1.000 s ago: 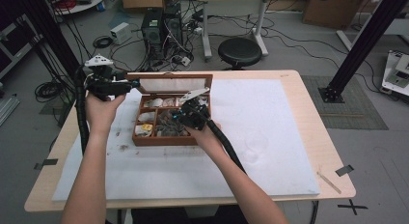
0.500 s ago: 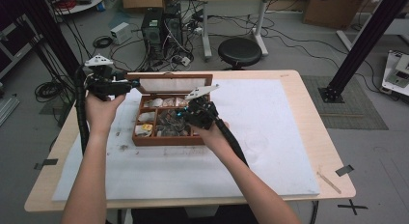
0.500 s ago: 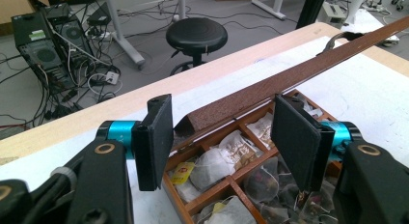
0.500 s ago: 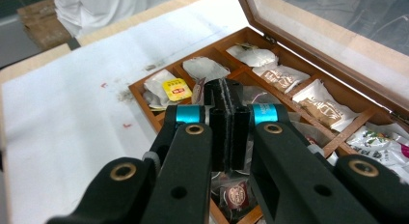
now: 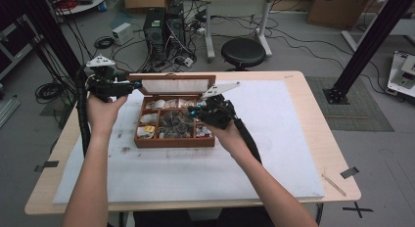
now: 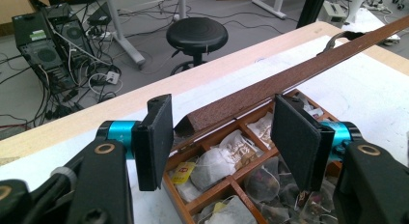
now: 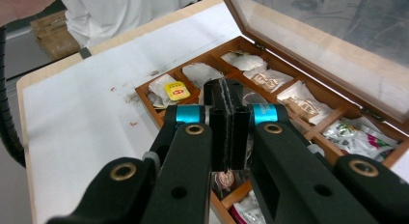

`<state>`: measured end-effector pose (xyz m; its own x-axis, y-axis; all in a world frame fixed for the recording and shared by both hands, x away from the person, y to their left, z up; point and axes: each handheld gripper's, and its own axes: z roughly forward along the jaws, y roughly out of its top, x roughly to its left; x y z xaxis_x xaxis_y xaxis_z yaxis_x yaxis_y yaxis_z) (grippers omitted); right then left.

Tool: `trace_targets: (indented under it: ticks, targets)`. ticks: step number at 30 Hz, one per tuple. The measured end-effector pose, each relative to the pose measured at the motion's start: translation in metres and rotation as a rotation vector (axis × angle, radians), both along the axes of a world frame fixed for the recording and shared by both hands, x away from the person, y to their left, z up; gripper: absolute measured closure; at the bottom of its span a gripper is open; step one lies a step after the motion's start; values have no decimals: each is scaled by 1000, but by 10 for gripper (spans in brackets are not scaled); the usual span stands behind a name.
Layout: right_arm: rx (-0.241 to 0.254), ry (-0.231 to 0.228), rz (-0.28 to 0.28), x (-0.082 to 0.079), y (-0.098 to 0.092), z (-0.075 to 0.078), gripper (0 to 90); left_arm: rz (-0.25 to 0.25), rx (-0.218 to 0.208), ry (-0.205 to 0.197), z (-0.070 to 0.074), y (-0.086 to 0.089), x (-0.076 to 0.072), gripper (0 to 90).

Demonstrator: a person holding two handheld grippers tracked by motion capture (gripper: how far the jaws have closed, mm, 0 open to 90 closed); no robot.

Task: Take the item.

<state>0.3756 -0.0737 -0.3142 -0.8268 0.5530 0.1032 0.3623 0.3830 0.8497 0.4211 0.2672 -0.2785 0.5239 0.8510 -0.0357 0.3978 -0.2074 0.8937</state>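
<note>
An open wooden tea box [image 5: 173, 143] with several compartments of tea bags sits left of centre on the white sheet. Its glass lid [image 5: 171, 85] stands raised at the back. My left gripper [image 5: 134, 84] is at the lid's left corner, jaws open. In the left gripper view the lid [image 6: 289, 79] has its corner between the pads of that gripper [image 6: 224, 134], close to the left pad and well clear of the right one. My right gripper [image 5: 192, 112] hovers over the box's right half, shut. In the right gripper view its pads [image 7: 226, 132] are pressed together above the compartments [image 7: 333, 120]; a yellow-tagged bag [image 7: 173, 91] lies beyond.
The white sheet [image 5: 274, 139] covers most of the wooden table [image 5: 337, 188]. Behind the table stand a black stool [image 5: 243, 52], computer towers [image 5: 161, 26] and loose cables. A black frame post [image 5: 367, 46] rises at the right.
My right gripper has risen and drifted to the right over the box, still shut. The left gripper and the lid have stayed put.
</note>
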Motion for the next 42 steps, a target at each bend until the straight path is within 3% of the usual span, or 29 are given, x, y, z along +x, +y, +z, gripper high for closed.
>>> trace_targets:
  ticks: [22,42]
  targets:
    - [47,-31,-28,-14,-58,17,900,6,7,2,0,-1,0,408]
    - [72,-60,-70,-25,-107,20,900,7,16,3,0,-2,0,408]
